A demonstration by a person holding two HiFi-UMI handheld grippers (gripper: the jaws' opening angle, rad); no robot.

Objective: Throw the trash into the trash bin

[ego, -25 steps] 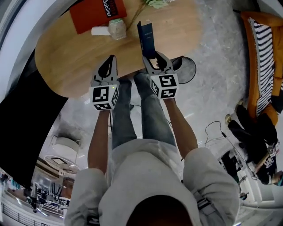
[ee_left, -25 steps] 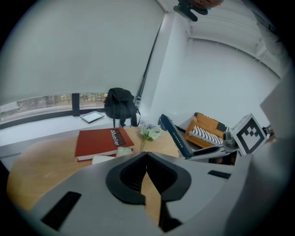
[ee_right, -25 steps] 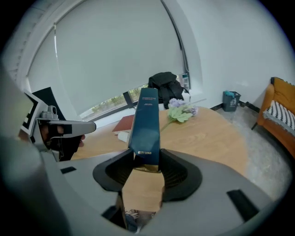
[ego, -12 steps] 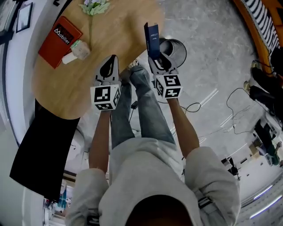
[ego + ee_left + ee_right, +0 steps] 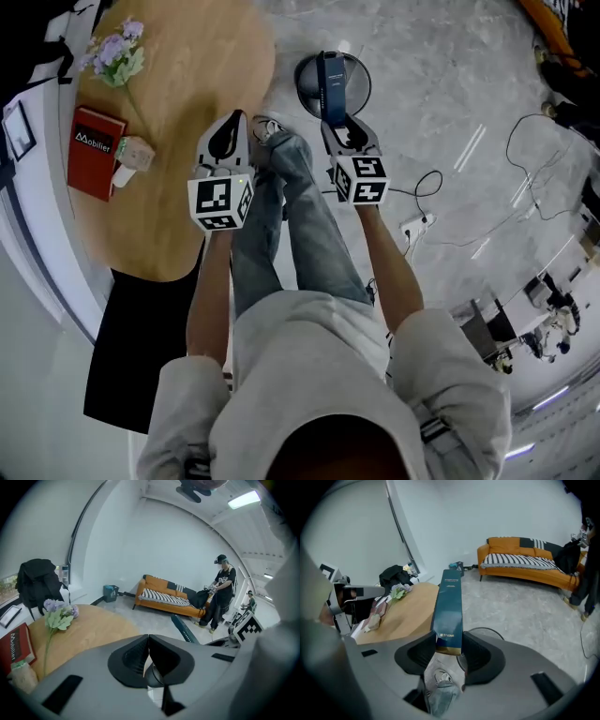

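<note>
Trash, a slim dark-blue cardboard box, stands upright, clamped at its lower end between the jaws of the right gripper; in the head view it overlaps the round grey trash bin on the floor. The left gripper is clenched on nothing, near the oval wooden table

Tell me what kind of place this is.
Probably an office lounge or showroom corner: an orange sofa with a striped cushion, an oval wooden table with flowers and a red book, and cables trailing across a polished stone floor.
</note>
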